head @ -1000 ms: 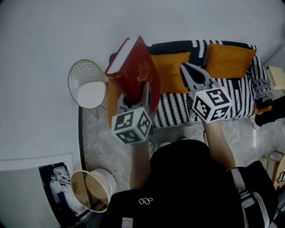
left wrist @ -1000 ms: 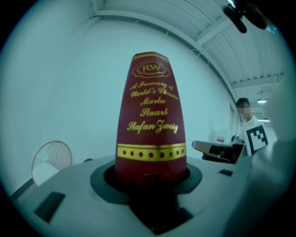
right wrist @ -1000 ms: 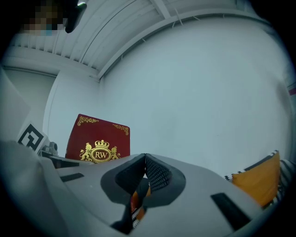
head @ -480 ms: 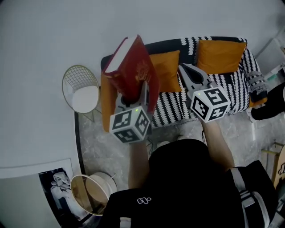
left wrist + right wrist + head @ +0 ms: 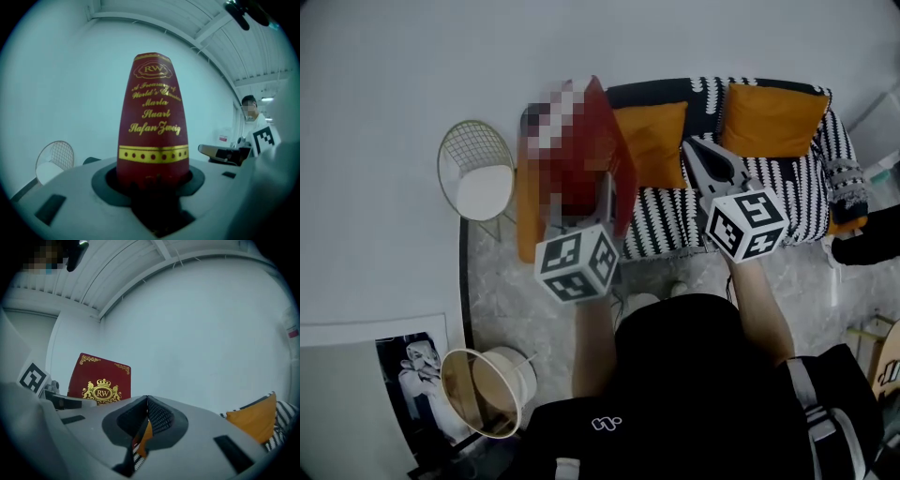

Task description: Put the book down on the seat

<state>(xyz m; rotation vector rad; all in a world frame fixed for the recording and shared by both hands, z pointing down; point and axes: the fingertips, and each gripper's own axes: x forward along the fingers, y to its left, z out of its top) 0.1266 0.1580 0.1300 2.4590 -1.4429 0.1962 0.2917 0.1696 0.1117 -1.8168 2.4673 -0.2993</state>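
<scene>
Book: a red hardback book [image 5: 602, 155] with gold print, standing upright in the air. Its lower end is clamped in the left gripper [image 5: 581, 208], and its spine faces that gripper's camera.
Book, place: at about eleven o'clock from the person, taking twelve as straight ahead. From above it covers the left end of the sofa [image 5: 811, 202]. It is not lying on the seat [image 5: 666, 230].
Left gripper: the jaws are closed on the book, one on each cover, and the person holds it up at about chest height.
Right gripper: the right gripper [image 5: 696, 157] is at about one o'clock, just beside the book but apart from it. Its jaws meet at the tips and nothing is between them.
Seat: a black and white striped cover at twelve o'clock, with nothing lying on the part that shows.
Cushions: two orange cushions lean on the sofa back. The nearer cushion [image 5: 654, 141] is just right of the book, and the far cushion [image 5: 773, 117] is at about one o'clock.
Wire chair: a round wire chair [image 5: 478, 173] with a white pad stands at ten o'clock, against the wall.
Basket: a round basket [image 5: 490, 391] lies tilted on the floor at about eight o'clock.
</scene>
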